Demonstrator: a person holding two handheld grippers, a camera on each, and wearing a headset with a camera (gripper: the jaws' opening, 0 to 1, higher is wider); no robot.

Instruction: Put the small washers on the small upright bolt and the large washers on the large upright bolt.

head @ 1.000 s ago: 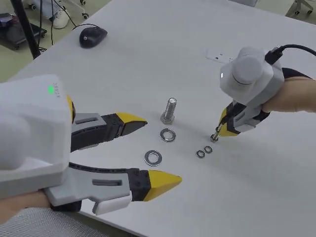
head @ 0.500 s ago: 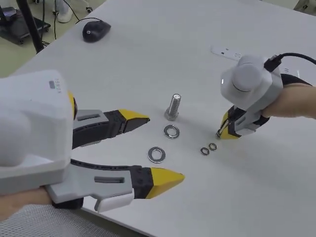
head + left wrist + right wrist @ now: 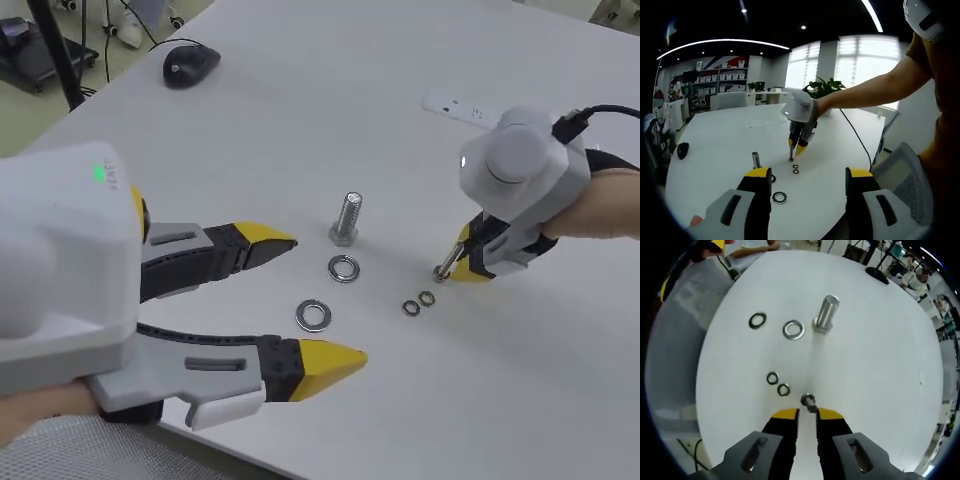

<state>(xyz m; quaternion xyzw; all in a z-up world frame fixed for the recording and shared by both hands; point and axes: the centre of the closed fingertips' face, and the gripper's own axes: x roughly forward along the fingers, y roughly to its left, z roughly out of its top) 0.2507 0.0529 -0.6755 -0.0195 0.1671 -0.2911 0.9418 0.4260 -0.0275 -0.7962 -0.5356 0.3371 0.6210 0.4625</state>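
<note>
Clamping the small silver bolt (image 3: 446, 265) by its upper end in the narrowly closed right gripper (image 3: 464, 268), tilted over the white table (image 3: 300, 120), just beside the two small steel washers (image 3: 427, 298). Holding the left gripper (image 3: 809, 175) spread wide near the two large steel washers (image 3: 301, 317) and the large upright silver bolt (image 3: 346, 220). Ideally straightening the shank, seating its base flat, then easing open slowly.

The white bench (image 3: 300, 130) carries a large upright bolt (image 3: 345, 220), two large washers (image 3: 343, 268), two small washers (image 3: 411, 308) and a mouse (image 3: 188, 65).
</note>
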